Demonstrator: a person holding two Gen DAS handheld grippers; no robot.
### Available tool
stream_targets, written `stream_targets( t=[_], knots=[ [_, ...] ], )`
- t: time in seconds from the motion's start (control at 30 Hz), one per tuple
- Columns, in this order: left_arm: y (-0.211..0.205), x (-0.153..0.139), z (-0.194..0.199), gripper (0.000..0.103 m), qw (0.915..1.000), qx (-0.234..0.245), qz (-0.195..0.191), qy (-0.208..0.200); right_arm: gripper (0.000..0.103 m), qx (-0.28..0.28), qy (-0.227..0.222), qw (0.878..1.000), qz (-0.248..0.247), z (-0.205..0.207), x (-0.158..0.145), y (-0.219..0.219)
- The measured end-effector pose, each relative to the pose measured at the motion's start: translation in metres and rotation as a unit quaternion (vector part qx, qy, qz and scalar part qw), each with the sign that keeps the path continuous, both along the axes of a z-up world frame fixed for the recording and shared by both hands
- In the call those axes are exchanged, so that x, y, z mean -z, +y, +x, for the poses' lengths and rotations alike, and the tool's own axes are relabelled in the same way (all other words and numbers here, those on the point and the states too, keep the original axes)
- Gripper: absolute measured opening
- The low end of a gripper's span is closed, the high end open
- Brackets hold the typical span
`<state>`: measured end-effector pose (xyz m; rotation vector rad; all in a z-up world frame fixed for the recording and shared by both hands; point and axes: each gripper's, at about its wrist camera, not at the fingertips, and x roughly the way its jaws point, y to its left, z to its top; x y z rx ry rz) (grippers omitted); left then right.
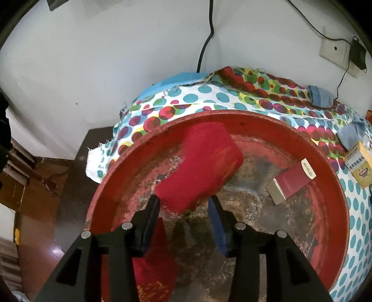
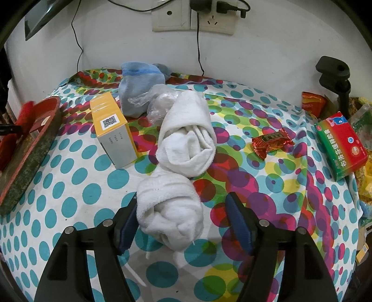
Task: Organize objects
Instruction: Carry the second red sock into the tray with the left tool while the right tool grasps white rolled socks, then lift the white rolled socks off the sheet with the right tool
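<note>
**A:** What is nearest the left gripper (image 1: 184,205)?

**B:** It hangs over a round red tray (image 1: 334,185) with a worn, stained floor. Its jaws stand apart. A red sock (image 1: 202,167) sits just ahead of the fingertips, its near edge between them; the left pad seems to touch it, the right pad stands a little clear. I cannot tell whether the sock is gripped or simply lying in the tray.

**A:** Anything else in the tray?

**B:** Below the left finger, closer in, lies a second red sock (image 1: 155,267). Ahead and to the right, a dark red packet (image 1: 293,181) leans against the tray's inner wall.

**A:** And beyond the tray?

**B:** A cloth (image 1: 209,97) printed with coloured dots covers the table. Far right sits a yellow box (image 1: 358,165). Behind it all is a white wall.

**A:** Now the right gripper (image 2: 182,216).

**B:** Its jaws are wide open, holding nothing. A rolled white sock (image 2: 167,216) lies on the dotted cloth between them, beside the left finger, well clear of the right one.

**A:** Further out?

**B:** A second white sock (image 2: 188,134) lies just ahead, touching the first. Left of it stands the yellow box (image 2: 114,130). Ahead to the right lies a red sweet wrapper (image 2: 272,141), and far right a red and green box (image 2: 341,146). Behind the white socks sit a crumpled clear bag (image 2: 160,100), then a blue sock (image 2: 139,90). The red tray (image 2: 30,148) shows at far left. Wall sockets (image 2: 193,18) lie beyond.
</note>
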<state>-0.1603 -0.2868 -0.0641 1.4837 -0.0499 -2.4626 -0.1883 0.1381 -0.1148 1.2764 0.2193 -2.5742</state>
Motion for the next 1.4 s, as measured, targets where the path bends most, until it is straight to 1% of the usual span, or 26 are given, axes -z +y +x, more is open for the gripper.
stream_targets(
  t=[0.27, 0.4, 0.43, 0.5, 0.57, 0.67, 0.77, 0.83, 0.93, 1.0, 1.1, 1.2, 1.23, 1.3, 1.33, 1.4],
  knots=[
    [0.009, -0.011, 0.018, 0.048, 0.9999, 0.014, 0.005, 0.007, 0.07, 0.001, 0.0, 1.0, 0.0, 0.0, -0.001, 0.0],
    [0.017, -0.016, 0.028, 0.048, 0.9996, 0.02, 0.014, 0.013, 0.072, 0.002, -0.001, 1.0, 0.0, 0.002, -0.001, 0.004],
    [0.019, -0.017, 0.031, 0.048, 0.9994, 0.023, 0.019, 0.015, 0.072, 0.003, -0.001, 1.0, 0.0, -0.003, 0.001, 0.006],
    [0.024, -0.015, 0.036, 0.048, 0.9997, 0.015, 0.013, 0.014, 0.072, 0.004, -0.001, 1.0, 0.0, -0.002, 0.0, 0.005],
    [0.029, -0.013, 0.041, 0.048, 0.9996, 0.016, 0.017, 0.017, 0.072, 0.006, -0.002, 1.0, 0.001, -0.001, 0.0, 0.004],
    [0.038, -0.011, 0.049, 0.048, 0.9997, 0.006, 0.013, 0.019, 0.072, 0.006, -0.002, 1.0, 0.001, -0.001, -0.001, 0.003],
    [0.046, -0.013, 0.062, 0.048, 0.9995, -0.013, 0.012, 0.026, 0.072, 0.006, -0.002, 1.0, 0.001, -0.001, -0.001, 0.003],
    [0.052, -0.016, 0.075, 0.048, 0.9984, -0.032, 0.019, 0.043, 0.072, 0.006, -0.002, 1.0, 0.0, -0.001, -0.001, 0.003],
    [0.061, -0.02, 0.097, 0.048, 0.9966, -0.046, 0.024, 0.064, 0.072, 0.006, -0.002, 1.0, 0.001, -0.001, -0.001, 0.003],
    [0.067, -0.023, 0.107, 0.048, 0.9957, -0.047, 0.02, 0.078, 0.072, 0.006, -0.002, 1.0, 0.001, -0.001, -0.001, 0.002],
    [0.074, -0.033, 0.124, 0.048, 0.9937, -0.047, 0.001, 0.102, 0.072, 0.007, -0.002, 1.0, 0.001, -0.001, -0.001, 0.002],
    [0.072, -0.038, 0.128, 0.049, 0.993, -0.043, 0.002, 0.11, 0.072, 0.007, -0.002, 1.0, 0.002, -0.001, -0.001, 0.002],
    [0.07, -0.04, 0.131, 0.049, 0.9918, -0.045, 0.002, 0.12, 0.072, 0.008, -0.002, 1.0, 0.002, -0.002, -0.001, 0.003],
    [0.067, -0.041, 0.133, 0.049, 0.9918, -0.051, -0.009, 0.117, 0.072, 0.008, -0.002, 1.0, 0.003, -0.002, -0.001, 0.002],
    [0.064, -0.041, 0.134, 0.049, 0.9919, -0.054, -0.008, 0.115, 0.072, 0.008, -0.002, 1.0, 0.004, -0.002, -0.001, 0.002],
    [0.058, -0.045, 0.138, 0.049, 0.9908, -0.054, 0.0, 0.124, 0.072, 0.008, -0.002, 1.0, 0.004, -0.002, -0.001, 0.003]
  ],
)
